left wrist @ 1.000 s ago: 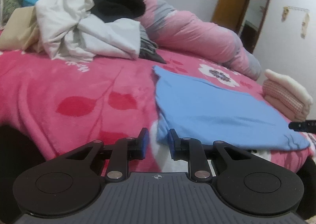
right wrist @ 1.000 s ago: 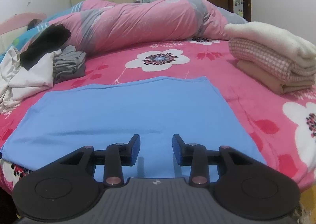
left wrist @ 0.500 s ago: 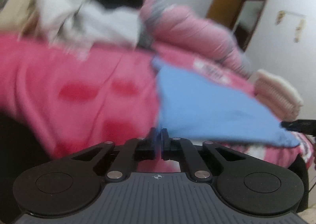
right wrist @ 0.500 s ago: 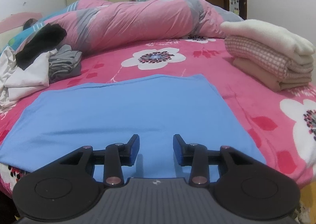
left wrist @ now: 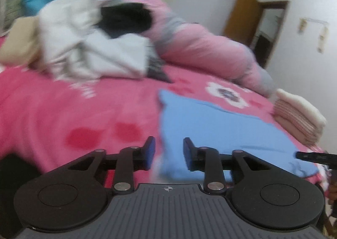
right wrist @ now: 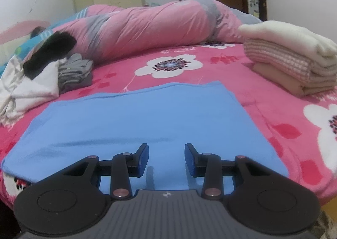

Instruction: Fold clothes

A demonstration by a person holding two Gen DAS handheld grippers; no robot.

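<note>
Both grippers empty | left gripper (left wrist: 169,150) opening, view blurred | right gripper (right wrist: 166,157) parted over blue cloth (right wrist: 145,116)

Left gripper (left wrist: 169,151): jaws parted and opening, nothing pressed between the blue pads, fingers pointing forward and slightly downward. Right gripper (right wrist: 166,160): jaws parted to a similar gap, nothing clamped, fingers angled somewhat more steeply downward.

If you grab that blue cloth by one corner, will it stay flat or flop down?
Probably flop: the blue cloth lies thin and flat, following the bed. It looks light, with soft ripples near its front edge. It may slide a little on the blanket.
</note>
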